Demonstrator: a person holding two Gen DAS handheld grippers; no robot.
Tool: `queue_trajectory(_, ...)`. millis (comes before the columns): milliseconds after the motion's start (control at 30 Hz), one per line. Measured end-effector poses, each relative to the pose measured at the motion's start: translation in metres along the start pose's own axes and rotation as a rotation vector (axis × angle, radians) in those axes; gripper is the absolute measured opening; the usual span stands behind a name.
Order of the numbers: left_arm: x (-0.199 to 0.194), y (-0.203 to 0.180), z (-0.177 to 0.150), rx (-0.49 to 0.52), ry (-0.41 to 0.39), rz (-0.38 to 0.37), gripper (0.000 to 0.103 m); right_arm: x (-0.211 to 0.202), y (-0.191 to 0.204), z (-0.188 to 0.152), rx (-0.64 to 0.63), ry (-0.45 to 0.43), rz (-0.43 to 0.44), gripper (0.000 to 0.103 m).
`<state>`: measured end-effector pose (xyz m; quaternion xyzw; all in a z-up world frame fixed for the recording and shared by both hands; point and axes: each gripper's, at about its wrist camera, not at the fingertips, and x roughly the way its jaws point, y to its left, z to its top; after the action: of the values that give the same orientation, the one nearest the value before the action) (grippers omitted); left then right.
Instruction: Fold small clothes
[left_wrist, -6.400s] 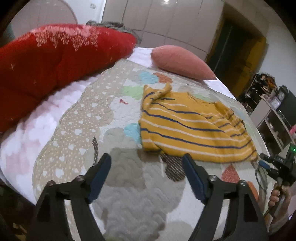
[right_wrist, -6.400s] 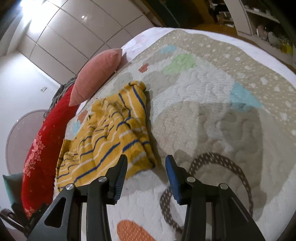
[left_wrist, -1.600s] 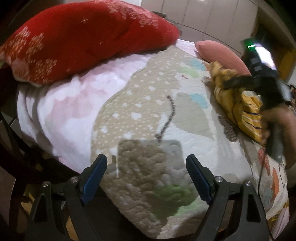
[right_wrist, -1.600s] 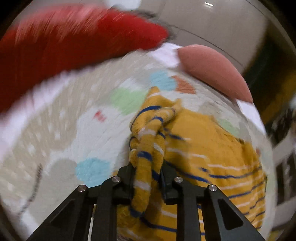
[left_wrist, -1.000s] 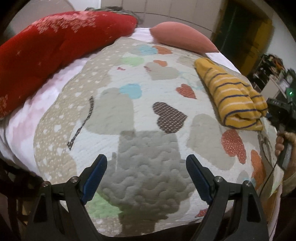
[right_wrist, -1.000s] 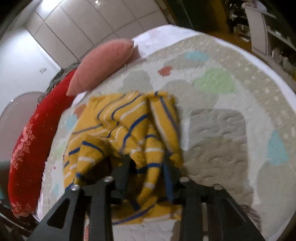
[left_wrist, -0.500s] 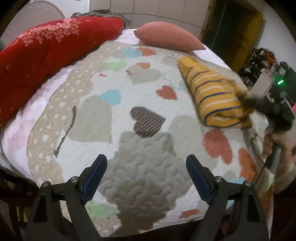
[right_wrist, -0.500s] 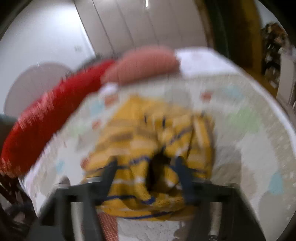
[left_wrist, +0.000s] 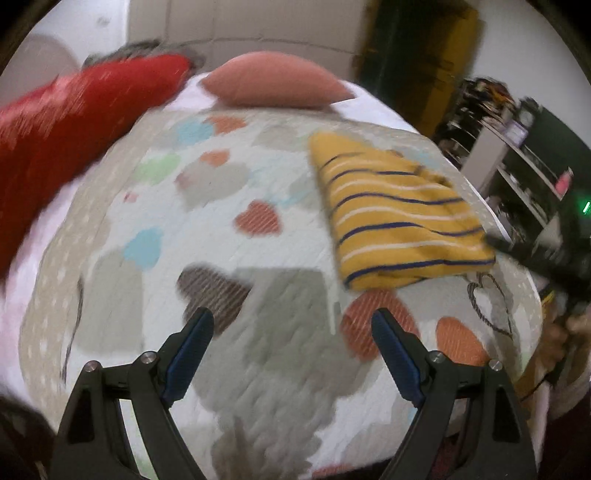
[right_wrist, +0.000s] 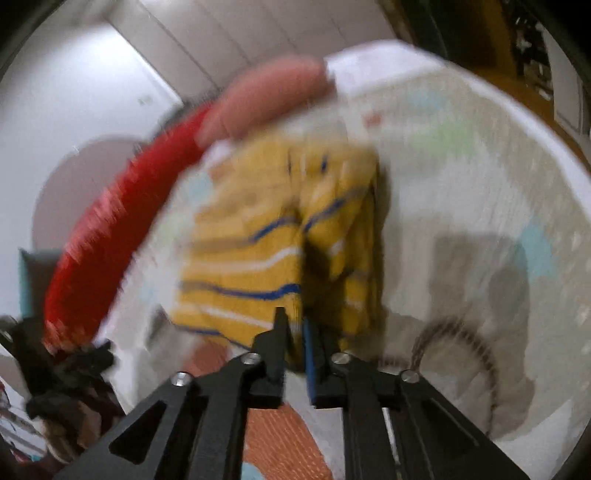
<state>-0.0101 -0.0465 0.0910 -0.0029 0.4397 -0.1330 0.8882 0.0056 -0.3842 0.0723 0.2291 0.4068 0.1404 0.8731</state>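
A yellow garment with blue and white stripes (left_wrist: 395, 218) lies folded on the quilt (left_wrist: 229, 236) at the right side of the bed. It also shows in the right wrist view (right_wrist: 266, 236), blurred. My right gripper (right_wrist: 295, 328) is shut on the near edge of the garment; it also shows in the left wrist view (left_wrist: 532, 254) at the garment's right corner. My left gripper (left_wrist: 291, 347) is open and empty above the quilt's near part, apart from the garment.
A red cushion (left_wrist: 70, 122) lies along the left of the bed and a pink pillow (left_wrist: 277, 85) at the head. Shelves with clutter (left_wrist: 517, 147) stand to the right of the bed. The bed edge is near the right gripper.
The right gripper's fingers have closed on the garment's near edge. The left gripper has moved in over the quilt toward the garment. Both views are blurred by motion.
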Motion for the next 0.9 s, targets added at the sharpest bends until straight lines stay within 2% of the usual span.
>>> queue_trajectory(33,0.004,-0.006,0.005,0.017,-0.005,0.001,0.086,-0.008,0.000,0.007,0.005,-0.044,-0.005,0.039)
queue_trajectory(67,0.011,-0.012,0.013,0.032,-0.009,-0.002,0.086,-0.014,0.000,0.017,0.007,-0.092,-0.028,0.042)
queue_trajectory(167,0.026,-0.023,0.029,0.051,-0.009,-0.006,0.086,0.001,0.001,0.043,-0.004,-0.110,-0.103,0.043)
queue_trajectory(267,0.039,-0.031,0.043,0.052,-0.011,-0.019,0.086,0.041,-0.003,0.062,0.000,-0.038,-0.152,0.043)
queue_trajectory(300,0.045,-0.034,0.049,0.052,-0.017,-0.028,0.086,0.062,-0.009,0.066,0.009,0.011,-0.158,0.041)
queue_trajectory(333,0.050,-0.038,0.053,0.056,-0.023,-0.035,0.086,0.077,-0.015,0.070,0.023,0.062,-0.137,0.023)
queue_trajectory(367,0.055,-0.041,0.056,0.066,-0.027,-0.037,0.086,0.090,-0.019,0.072,0.039,0.110,-0.119,0.023)
queue_trajectory(433,0.072,-0.052,0.059,0.119,-0.017,-0.016,0.086,0.098,-0.023,0.087,0.021,0.092,-0.134,0.016)
queue_trajectory(500,0.099,-0.064,0.055,0.182,0.048,0.015,0.086,0.097,-0.023,0.099,-0.008,0.035,-0.228,0.014)
queue_trajectory(533,0.107,-0.066,0.052,0.183,0.072,0.003,0.086,0.097,-0.020,0.102,-0.029,0.012,-0.301,0.012)
queue_trajectory(567,0.114,-0.067,0.049,0.171,0.091,-0.012,0.087,0.100,-0.017,0.105,-0.077,-0.015,-0.408,0.012)
queue_trajectory(600,0.115,-0.066,0.047,0.154,0.092,-0.026,0.087,0.104,-0.014,0.104,-0.110,-0.021,-0.458,0.012)
queue_trajectory(633,0.115,-0.065,0.047,0.139,0.092,-0.033,0.087,0.106,-0.010,0.103,-0.124,-0.021,-0.471,0.014)
queue_trajectory(667,0.115,-0.063,0.046,0.129,0.093,-0.037,0.087,0.106,-0.008,0.103,-0.129,-0.026,-0.466,0.015)
queue_trajectory(733,0.115,-0.060,0.045,0.119,0.099,-0.046,0.087,0.092,-0.008,0.099,-0.088,-0.060,-0.392,0.020)
queue_trajectory(900,0.114,-0.055,0.040,0.095,0.093,-0.055,0.089,0.050,-0.004,0.087,0.005,-0.150,-0.269,0.020)
